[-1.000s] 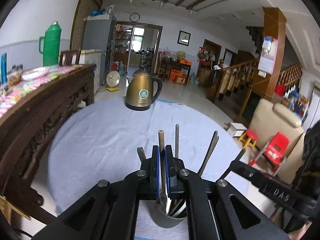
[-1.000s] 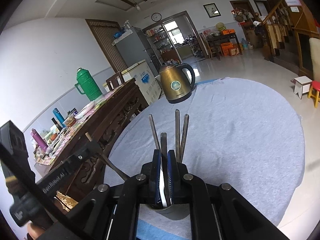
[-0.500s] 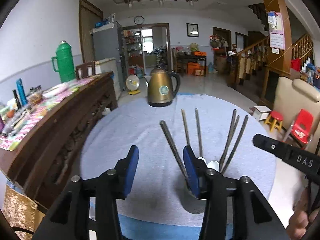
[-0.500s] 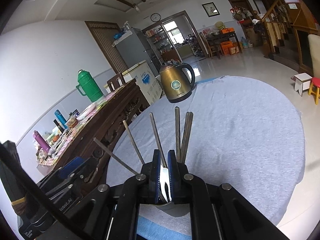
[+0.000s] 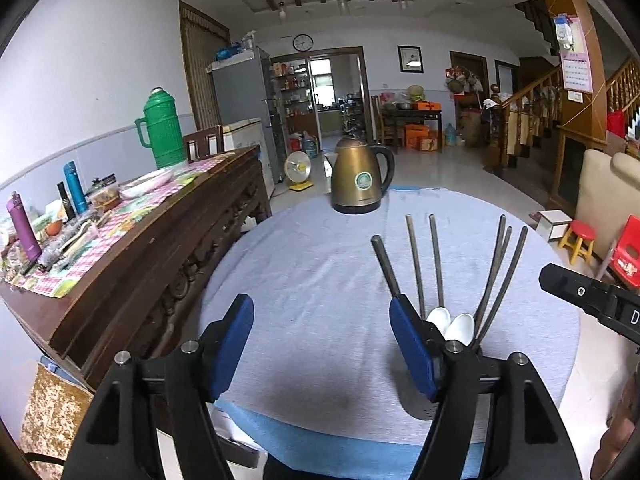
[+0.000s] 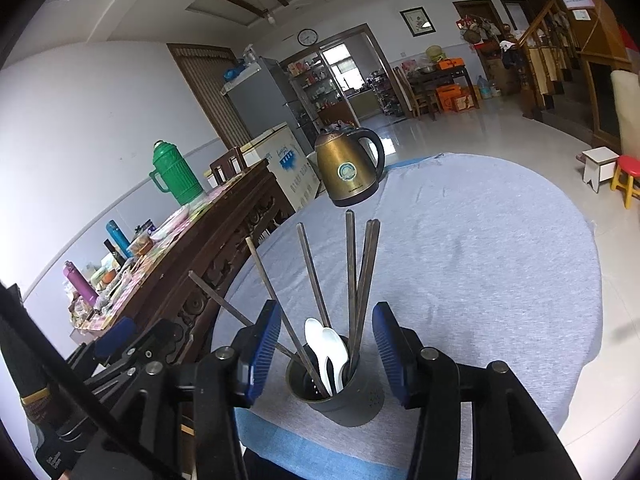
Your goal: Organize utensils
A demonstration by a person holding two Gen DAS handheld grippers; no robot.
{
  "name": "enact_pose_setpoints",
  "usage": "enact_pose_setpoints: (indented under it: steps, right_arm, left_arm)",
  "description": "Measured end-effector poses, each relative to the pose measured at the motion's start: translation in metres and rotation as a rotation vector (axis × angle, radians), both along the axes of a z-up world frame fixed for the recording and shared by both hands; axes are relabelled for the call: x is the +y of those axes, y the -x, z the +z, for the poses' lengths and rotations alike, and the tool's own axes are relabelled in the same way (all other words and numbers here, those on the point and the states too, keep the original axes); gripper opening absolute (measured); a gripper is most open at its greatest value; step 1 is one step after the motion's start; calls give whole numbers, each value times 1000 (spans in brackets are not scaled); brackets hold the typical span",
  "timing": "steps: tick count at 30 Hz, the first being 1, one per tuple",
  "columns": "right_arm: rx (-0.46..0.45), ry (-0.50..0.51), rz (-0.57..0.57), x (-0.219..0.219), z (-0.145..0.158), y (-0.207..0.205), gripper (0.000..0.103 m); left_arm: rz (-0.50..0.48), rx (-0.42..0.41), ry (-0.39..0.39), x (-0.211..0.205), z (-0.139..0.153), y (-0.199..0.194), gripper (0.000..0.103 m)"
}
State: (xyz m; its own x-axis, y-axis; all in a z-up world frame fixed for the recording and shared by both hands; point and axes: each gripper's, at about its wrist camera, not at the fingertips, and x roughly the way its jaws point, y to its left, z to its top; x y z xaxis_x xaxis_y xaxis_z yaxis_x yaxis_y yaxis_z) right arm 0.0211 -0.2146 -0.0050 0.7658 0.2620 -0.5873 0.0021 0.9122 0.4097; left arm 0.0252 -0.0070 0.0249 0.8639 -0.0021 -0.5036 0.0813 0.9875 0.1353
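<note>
A dark perforated utensil holder (image 6: 340, 394) stands near the front edge of the round table. It holds several dark chopsticks (image 6: 351, 276) and two white spoons (image 6: 328, 346). My right gripper (image 6: 326, 354) is open, its blue pads on either side of the holder. My left gripper (image 5: 322, 340) is open and empty, to the left of the holder. In the left wrist view the chopsticks (image 5: 436, 264) and spoons (image 5: 452, 322) rise behind its right finger.
A grey cloth covers the table (image 5: 320, 264). A bronze kettle (image 5: 360, 178) stands at its far edge. A carved wooden sideboard (image 5: 132, 252) with a green thermos (image 5: 160, 128) and bottles runs along the left. Stools and a sofa are at the right.
Both grippers have opened: the left let go of a chopstick, the right let go of a white spoon. Both items now stand in the holder. The left gripper has drawn back to the left.
</note>
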Motion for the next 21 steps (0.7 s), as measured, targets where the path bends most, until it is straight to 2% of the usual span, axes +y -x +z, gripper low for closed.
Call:
enact_pose_setpoints:
  steps: [4, 8, 12, 15, 21]
  right_arm:
    - [6, 23, 8, 5, -2, 2, 51]
    - [-3, 75, 11, 11, -6, 11, 51]
    - [-22, 153, -4, 18, -8, 22, 51]
    - [-48, 202, -12, 22, -8, 32, 58]
    - [-81, 258, -35, 27, -5, 45, 60]
  left_arm:
    - [6, -13, -11, 2, 2, 1, 75]
    - [9, -18, -2, 6, 3, 4, 85]
    - [7, -3, 15, 12, 1, 5, 87]
    - [12, 10, 33, 16, 0, 5, 88]
    - [34, 9, 15, 20, -1, 8, 89]
